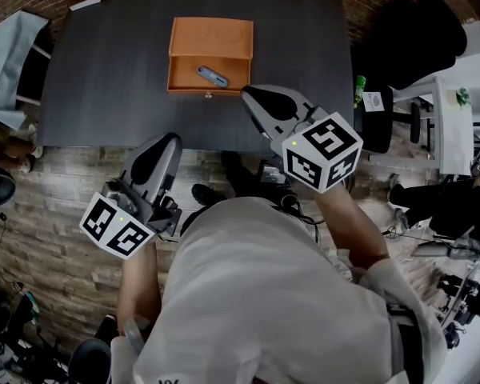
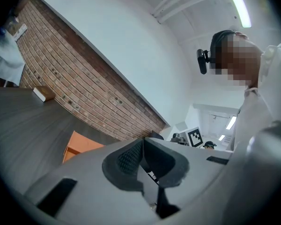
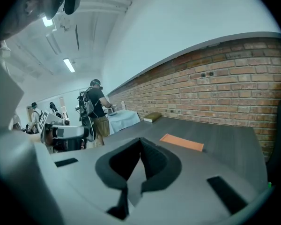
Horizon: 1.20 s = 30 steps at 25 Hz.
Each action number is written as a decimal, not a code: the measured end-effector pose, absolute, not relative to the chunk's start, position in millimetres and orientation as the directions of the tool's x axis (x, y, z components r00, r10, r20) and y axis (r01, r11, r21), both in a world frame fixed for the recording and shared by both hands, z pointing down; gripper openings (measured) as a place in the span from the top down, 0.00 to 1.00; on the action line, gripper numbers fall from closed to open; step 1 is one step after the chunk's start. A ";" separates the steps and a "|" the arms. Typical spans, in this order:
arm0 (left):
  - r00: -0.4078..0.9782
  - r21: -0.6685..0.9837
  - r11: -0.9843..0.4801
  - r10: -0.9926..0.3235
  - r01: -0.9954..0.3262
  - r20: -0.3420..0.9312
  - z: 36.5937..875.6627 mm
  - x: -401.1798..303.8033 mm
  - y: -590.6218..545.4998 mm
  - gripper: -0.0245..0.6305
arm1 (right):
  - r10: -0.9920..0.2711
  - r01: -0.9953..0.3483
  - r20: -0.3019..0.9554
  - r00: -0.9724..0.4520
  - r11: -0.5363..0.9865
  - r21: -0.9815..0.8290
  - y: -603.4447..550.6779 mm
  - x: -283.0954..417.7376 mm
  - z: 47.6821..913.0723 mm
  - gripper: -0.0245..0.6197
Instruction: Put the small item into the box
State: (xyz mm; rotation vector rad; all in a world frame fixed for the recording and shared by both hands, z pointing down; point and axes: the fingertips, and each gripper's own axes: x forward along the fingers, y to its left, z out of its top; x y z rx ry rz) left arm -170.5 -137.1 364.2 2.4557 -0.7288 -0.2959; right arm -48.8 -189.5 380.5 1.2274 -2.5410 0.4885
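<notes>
Head view: small item (image 1: 213,76) in box (image 1: 212,37), indistinct.

The dark table (image 1: 112,78) fills the upper middle of the head view. On it stands an orange box (image 1: 211,38), and a small block (image 1: 86,4) lies at its upper left corner.

An office-like lab is suggested by a brick wall (image 3: 225,88), ceiling strip lights (image 3: 69,64) and an office chair (image 1: 412,34).

Dark table (image 1: 112,78) beside a brick wall (image 3: 234,88), small book (image 3: 152,117) at its far corner, black chair (image 1: 408,34) alongside.
</notes>
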 end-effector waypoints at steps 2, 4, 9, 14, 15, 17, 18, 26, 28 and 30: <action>0.829 0.575 -0.696 -0.557 -0.431 -0.052 364.4 -172.3 -132.5 0.93 | -0.695 -0.789 0.384 -0.609 0.579 -0.204 -182.6 -49.6 381.7 0.94; 0.830 0.577 -0.696 -0.555 -0.428 -0.053 363.5 -173.7 -128.1 0.93 | -0.693 -0.786 0.376 -0.615 0.575 -0.226 -176.3 -50.2 381.7 0.94; 0.827 0.583 -0.689 -0.560 -0.430 -0.052 363.8 -175.7 -118.4 0.93 | -0.697 -0.780 0.351 -0.625 0.579 -0.237 -165.4 -52.3 379.0 0.94; 0.823 0.583 -0.685 -0.566 -0.437 -0.047 364.3 -177.7 -110.1 0.93 | -0.702 -0.780 0.340 -0.625 0.582 -0.232 -156.7 -51.5 378.0 0.94; 0.822 0.583 -0.684 -0.567 -0.439 -0.046 364.4 -178.6 -108.9 0.93 | -0.704 -0.782 0.341 -0.623 0.579 -0.231 -155.3 -50.6 378.7 0.94; 0.821 0.586 -0.680 -0.570 -0.441 -0.044 365.1 -180.0 -107.1 0.93 | -0.709 -0.786 0.341 -0.617 0.573 -0.231 -152.7 -47.8 379.1 0.94; 0.820 0.587 -0.679 -0.570 -0.441 -0.043 365.4 -180.2 -106.6 0.93 | -0.713 -0.789 0.339 -0.614 0.569 -0.231 -151.6 -45.9 378.8 0.94; 0.826 0.579 -0.684 -0.563 -0.443 -0.034 365.4 -181.1 -100.6 0.93 | -0.722 -0.792 0.327 -0.610 0.563 -0.236 -146.4 -43.7 375.1 0.94; 0.828 0.582 -0.684 -0.560 -0.440 -0.032 366.7 -178.3 -100.5 0.93 | -0.718 -0.790 0.328 -0.613 0.562 -0.245 -147.5 -42.1 376.2 0.94; 0.830 0.585 -0.684 -0.557 -0.436 -0.032 368.2 -176.8 -99.7 0.93 | -0.717 -0.789 0.330 -0.614 0.561 -0.251 -147.5 -41.7 377.6 0.94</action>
